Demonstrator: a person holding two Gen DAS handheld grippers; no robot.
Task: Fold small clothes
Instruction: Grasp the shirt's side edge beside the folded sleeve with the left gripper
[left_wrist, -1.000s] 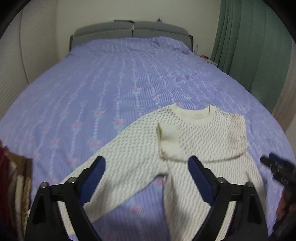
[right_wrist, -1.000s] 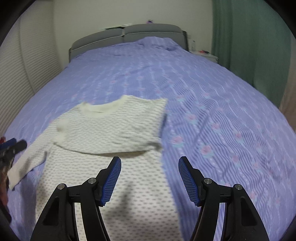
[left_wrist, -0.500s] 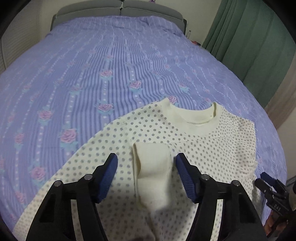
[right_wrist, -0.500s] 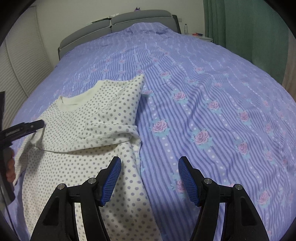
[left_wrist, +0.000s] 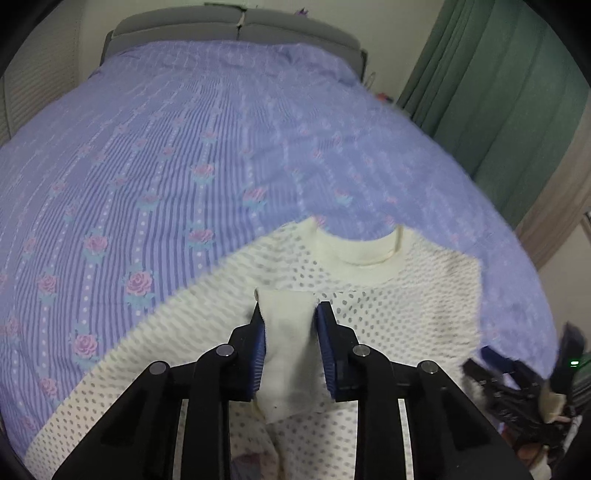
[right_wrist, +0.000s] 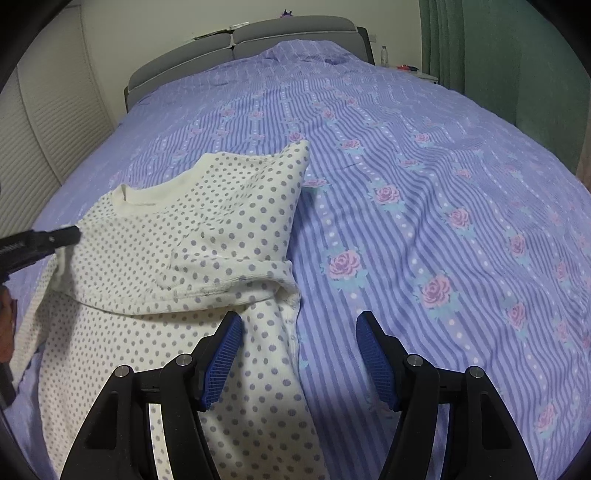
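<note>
Where the left wrist camera looks down, the left gripper (left_wrist: 289, 326) has just been closing, and its blue pads now pinch the plain cream sleeve cuff (left_wrist: 286, 332) from both sides. That cuff lies folded across the chest of the dotted cream top (left_wrist: 399, 306), which is spread flat on the lilac rose-striped bedspread (left_wrist: 155, 177), collar toward the grey headboard (left_wrist: 236, 26). Green curtains (left_wrist: 498, 81) hang at the right.

From the right wrist camera, the right gripper (right_wrist: 297, 354) hangs with its jaws spread wide, gripping nothing; the top's right edge lies between them, below the folded-over sleeve. The left gripper's dark tip shows at the far left, touching the cloth.
</note>
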